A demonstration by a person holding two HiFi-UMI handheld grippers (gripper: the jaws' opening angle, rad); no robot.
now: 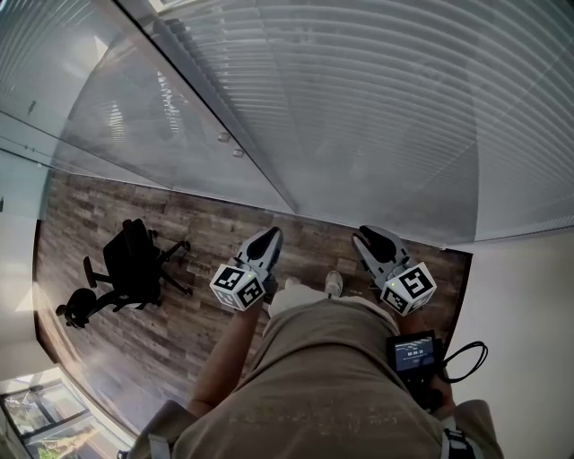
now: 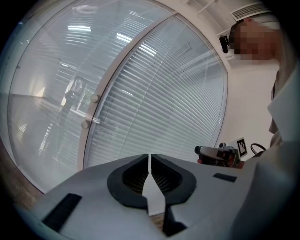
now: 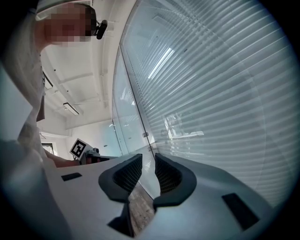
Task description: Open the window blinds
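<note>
White blinds (image 1: pixel 386 108) hang ahead of closed left claw (image 1: pixel 269 237) and parted right claw (image 1: pixel 367 236).

You're in an office. A glass wall (image 1: pixel 126 108) with white slatted blinds (image 1: pixel 404 116) runs in front of you. A black swivel chair (image 1: pixel 134 264) on castors stands on the wood-plank floor (image 1: pixel 215 233). Strip lights (image 3: pixel 71 108) and a vent (image 2: pixel 246 11) sit in the white ceiling (image 3: pixel 89 70).
</note>
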